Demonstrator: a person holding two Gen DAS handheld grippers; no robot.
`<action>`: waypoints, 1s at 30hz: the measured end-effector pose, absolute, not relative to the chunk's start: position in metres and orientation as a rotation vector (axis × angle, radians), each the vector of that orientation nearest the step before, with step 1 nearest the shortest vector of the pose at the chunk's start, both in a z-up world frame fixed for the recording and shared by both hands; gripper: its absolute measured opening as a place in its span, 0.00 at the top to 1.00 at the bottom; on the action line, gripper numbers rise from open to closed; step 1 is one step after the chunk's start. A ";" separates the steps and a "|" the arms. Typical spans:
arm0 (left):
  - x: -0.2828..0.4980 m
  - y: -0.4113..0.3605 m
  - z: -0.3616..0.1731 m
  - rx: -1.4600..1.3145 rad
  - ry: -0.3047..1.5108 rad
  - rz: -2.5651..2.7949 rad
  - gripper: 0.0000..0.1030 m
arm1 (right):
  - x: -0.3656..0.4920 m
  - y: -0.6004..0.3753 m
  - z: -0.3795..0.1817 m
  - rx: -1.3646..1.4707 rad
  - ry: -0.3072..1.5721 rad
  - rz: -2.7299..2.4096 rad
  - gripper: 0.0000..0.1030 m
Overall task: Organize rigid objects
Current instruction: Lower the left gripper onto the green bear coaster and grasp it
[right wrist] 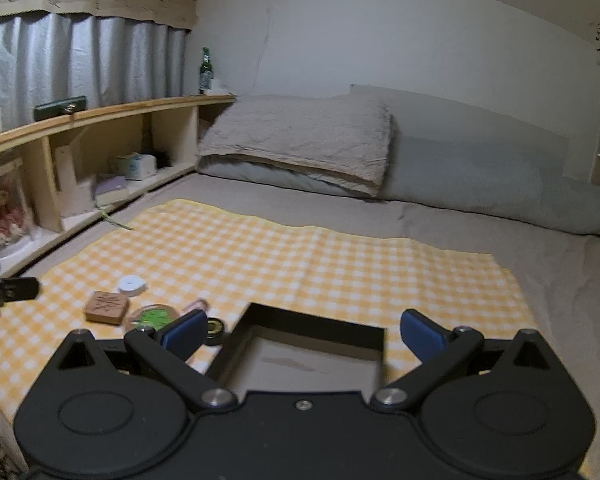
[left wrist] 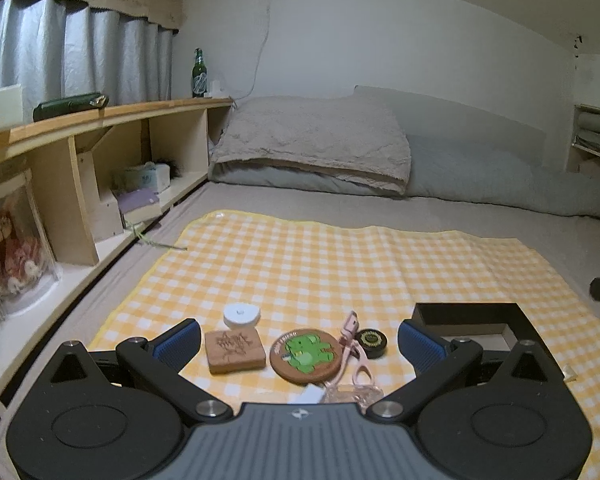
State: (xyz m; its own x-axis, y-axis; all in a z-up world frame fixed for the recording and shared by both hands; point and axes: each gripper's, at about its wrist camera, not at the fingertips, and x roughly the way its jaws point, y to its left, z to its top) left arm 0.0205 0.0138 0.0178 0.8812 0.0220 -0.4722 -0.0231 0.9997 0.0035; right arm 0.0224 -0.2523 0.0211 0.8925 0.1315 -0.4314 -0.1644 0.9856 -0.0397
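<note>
Left wrist view: our left tool (left wrist: 299,342) spread apart, empty, above wooden block (left wrist: 235,351), coaster (left wrist: 306,355), tin (left wrist: 371,343), all left of black tray (left wrist: 518,322). Risk: soft bed, thin coaster slips.

Right wrist view: our right tool (right wrist: 300,335) spread apart, empty, over tray (right wrist: 316,326); could nudge tray.

Wooden block (left wrist: 235,351), coaster (left wrist: 306,355), tin (left wrist: 371,343) (left to right), box (left wrist: 468,313) rightmost.
</note>
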 end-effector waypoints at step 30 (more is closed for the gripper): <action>0.234 0.011 -0.071 0.145 0.931 -0.159 0.00 | 0.167 -0.321 -0.076 0.198 1.037 0.032 0.71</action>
